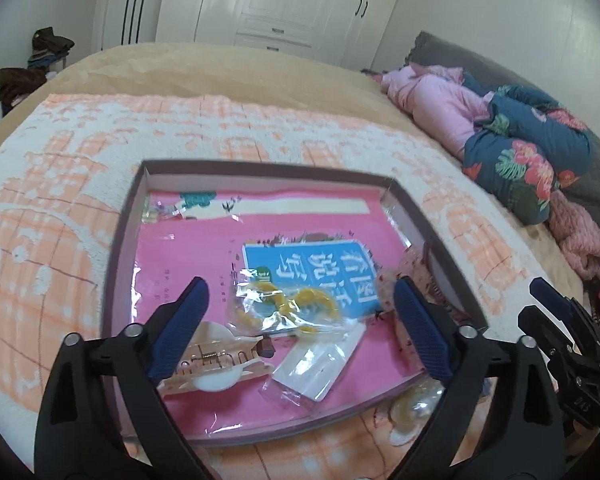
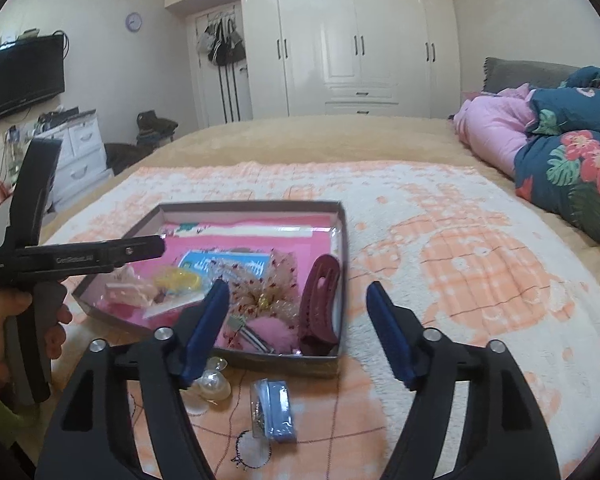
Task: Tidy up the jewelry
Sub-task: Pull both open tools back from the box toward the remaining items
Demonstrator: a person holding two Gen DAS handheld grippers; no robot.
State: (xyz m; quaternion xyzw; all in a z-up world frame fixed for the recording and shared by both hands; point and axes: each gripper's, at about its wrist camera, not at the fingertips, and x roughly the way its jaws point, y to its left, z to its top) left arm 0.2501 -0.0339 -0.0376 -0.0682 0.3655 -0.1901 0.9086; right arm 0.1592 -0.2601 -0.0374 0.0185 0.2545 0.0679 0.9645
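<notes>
The left gripper (image 1: 300,304) hangs over the near part of the box (image 1: 260,168), its blue fingers (image 1: 180,320) spread wide and holding nothing. Between them, on the pink lining, lies a clear bag with yellow pieces (image 1: 292,304), and just below it a flat clear packet (image 1: 320,364). A pale hair claw (image 1: 212,360) sits under the left finger.

The right gripper (image 2: 296,316) is also wide open and empty, poised at the box's near right corner above the blanket (image 2: 480,260). Only its view shows the dark red hair clip (image 2: 320,300) lying along the right wall of the box (image 2: 252,206), a pink fluffy piece (image 2: 264,332) beside it, and a sparkly bow (image 2: 264,296) near the middle. Outside the box, on the blanket just in front of it, lie a blue packet (image 2: 276,408) and a pearly clip (image 2: 214,384); the left view catches only the pearly clip (image 1: 416,408), partly hidden. The right view also shows the hand (image 2: 20,320) gripping the left tool's handle.
</notes>
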